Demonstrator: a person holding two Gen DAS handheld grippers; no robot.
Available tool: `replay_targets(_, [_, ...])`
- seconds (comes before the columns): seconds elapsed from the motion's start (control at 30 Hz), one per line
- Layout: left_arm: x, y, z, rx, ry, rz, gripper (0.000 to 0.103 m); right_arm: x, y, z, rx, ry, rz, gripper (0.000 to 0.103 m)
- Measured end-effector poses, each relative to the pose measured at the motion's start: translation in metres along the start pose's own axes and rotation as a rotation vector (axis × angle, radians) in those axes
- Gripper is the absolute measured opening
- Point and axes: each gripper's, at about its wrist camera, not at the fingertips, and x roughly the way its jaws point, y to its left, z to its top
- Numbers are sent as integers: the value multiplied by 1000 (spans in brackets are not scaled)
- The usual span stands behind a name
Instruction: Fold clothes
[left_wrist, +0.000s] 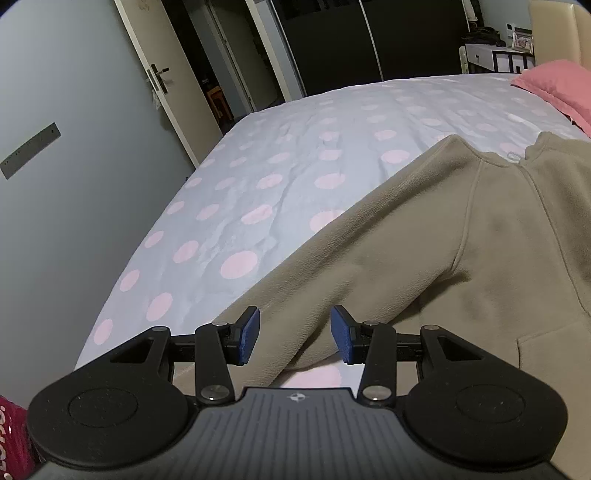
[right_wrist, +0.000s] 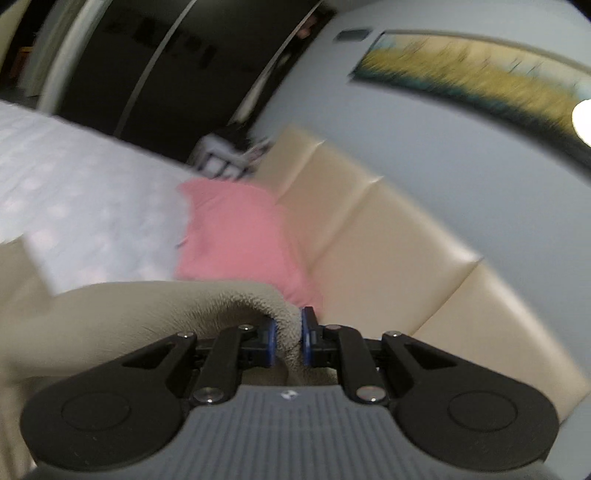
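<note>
We see a tan fleece (left_wrist: 424, 236) lying on the bed (left_wrist: 295, 147), on the spotted sheet, with its collar towards the pink pillow (left_wrist: 554, 88) and one sleeve stretched out flat and slanting down towards our left gripper (left_wrist: 294, 338). That gripper stands wide open over the lower end of that sleeve, its blue pads (left_wrist: 249, 332) apart and clasping nothing; whether they touch the cloth we cannot tell. Our right gripper (right_wrist: 287, 341) is pinched tight on a bunch of fleece (right_wrist: 147, 317), which rises in an arch from the bed up into the jaws, so that part of the garment is lifted off the sheet. The right view is blurred, which suggests to us that this hand is in motion, and it looks over the pillow (right_wrist: 236, 236) to the padded headboard (right_wrist: 388, 258). As to how far along we are: in the left view the body looks spread open, with a pocket showing near the hem and no fold line that we can make out there. We judge that one side or sleeve is being carried in the right gripper, either to spread it or to lay it across the body; the pictures do not settle which. No neat folded stack shows anywhere, so the folding is plainly not complete.
</note>
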Motion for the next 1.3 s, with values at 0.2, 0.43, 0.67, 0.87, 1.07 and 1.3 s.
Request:
replay_targets(0.2, [3, 0, -5, 14, 13, 3, 40, 64, 1, -10, -30, 136, -109, 24])
replay_targets(0.43, [9, -13, -15, 76, 38, -34, 40, 91, 24, -78, -64, 207, -45, 37])
replay_targets(0.67, [-6, -45, -30, 203, -3, -138, 41, 32, 25, -91, 24, 71, 55, 53])
replay_targets(0.87, [-32, -71, -63, 351, -36, -244, 42, -35, 65, -122, 24, 6, 332, 59])
replay_targets(1.07, [-62, -91, -99, 567, -62, -328, 43, -72, 128, -167, -11, 117, 585, 59])
replay_targets(1.3, [-88, -100, -147, 798, -58, -378, 45, -108, 160, -210, -76, 159, 693, 59])
